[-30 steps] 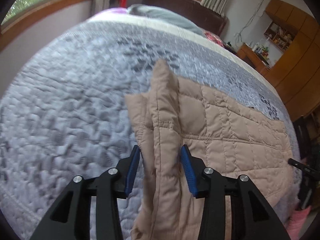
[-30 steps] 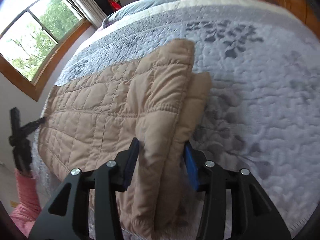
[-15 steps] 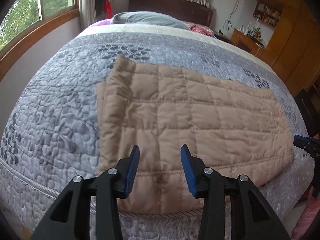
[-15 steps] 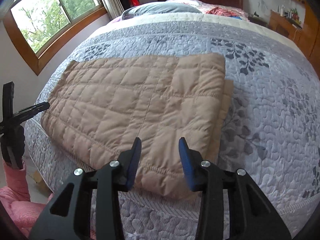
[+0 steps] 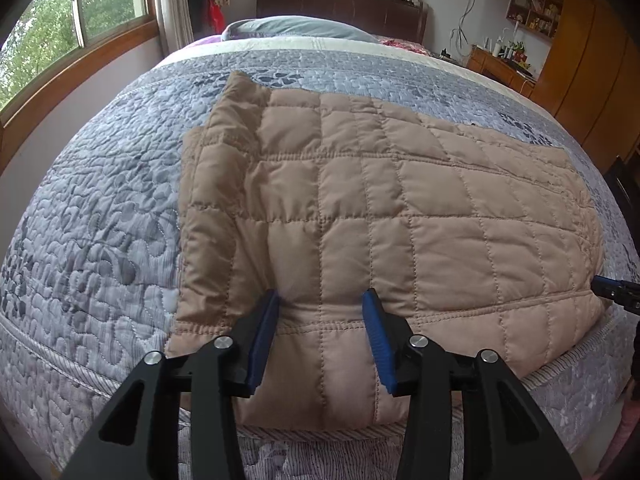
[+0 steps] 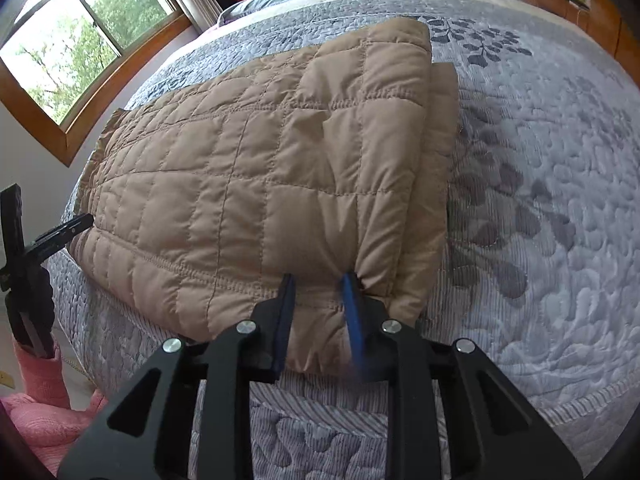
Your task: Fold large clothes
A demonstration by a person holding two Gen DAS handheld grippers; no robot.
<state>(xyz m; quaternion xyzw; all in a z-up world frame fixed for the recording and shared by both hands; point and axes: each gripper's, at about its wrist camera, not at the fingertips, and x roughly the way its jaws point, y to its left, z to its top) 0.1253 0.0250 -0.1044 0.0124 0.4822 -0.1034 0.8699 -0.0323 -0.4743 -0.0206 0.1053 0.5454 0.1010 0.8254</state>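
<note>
Grey quilted bedspread [image 5: 100, 240] covers the bed, and the tan padded coat [image 5: 400, 208] lies on it as a long flat band along the near edge — already doubled lengthwise, judging by the layers at both ends. A crosswise fold or two looks left. At the near hem the right claw [image 6: 318, 280] has just been closing and pinches a bunch of coat; the left claw [image 5: 320, 298] straddles the hem — apparently not yet clamped.
</note>
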